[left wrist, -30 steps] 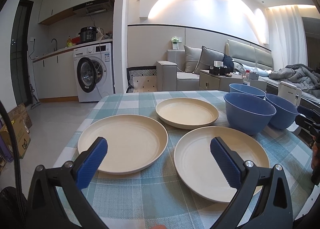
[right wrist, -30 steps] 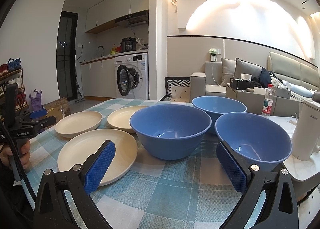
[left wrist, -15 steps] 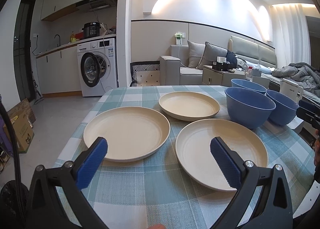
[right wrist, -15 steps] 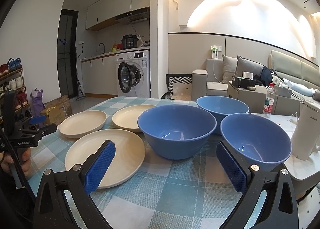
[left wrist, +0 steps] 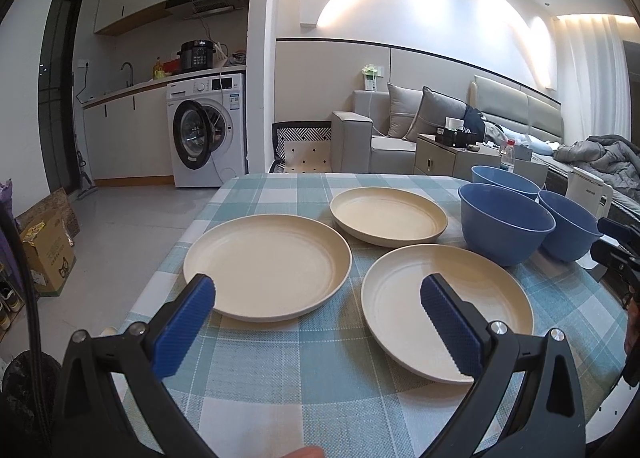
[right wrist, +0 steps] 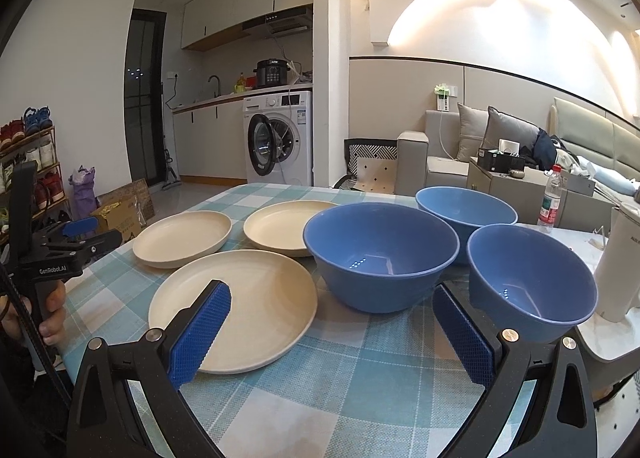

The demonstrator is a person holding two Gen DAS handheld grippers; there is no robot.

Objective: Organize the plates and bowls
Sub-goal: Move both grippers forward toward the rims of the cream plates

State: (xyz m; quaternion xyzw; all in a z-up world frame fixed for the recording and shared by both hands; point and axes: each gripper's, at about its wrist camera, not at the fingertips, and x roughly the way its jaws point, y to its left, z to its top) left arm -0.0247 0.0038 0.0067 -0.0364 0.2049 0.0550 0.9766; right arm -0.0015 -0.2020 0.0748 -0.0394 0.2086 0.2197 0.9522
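Three cream plates lie apart on the checked tablecloth: a left plate (left wrist: 267, 266) (right wrist: 183, 238), a far plate (left wrist: 388, 215) (right wrist: 286, 227) and a near plate (left wrist: 446, 310) (right wrist: 236, 308). Three blue bowls stand upright to their right: a middle bowl (left wrist: 505, 222) (right wrist: 380, 256), a far bowl (left wrist: 505, 179) (right wrist: 466, 213) and a right bowl (left wrist: 568, 230) (right wrist: 530, 282). My left gripper (left wrist: 318, 318) hangs open above the table's near edge, between the left and near plates. My right gripper (right wrist: 332, 326) is open too, in front of the middle bowl, with nothing between its fingers.
A white kettle (right wrist: 620, 266) stands on a white side surface just right of the right bowl, with a water bottle (right wrist: 550, 203) behind it. A hand holds the left gripper's handle (right wrist: 44, 258) at the table's left edge. Beyond the table are a washing machine (left wrist: 206, 129) and a sofa (left wrist: 384, 141).
Both grippers have drawn back and risen a little, so plates and bowls sit farther from the fingers. Both stay open; nothing on the table has moved.
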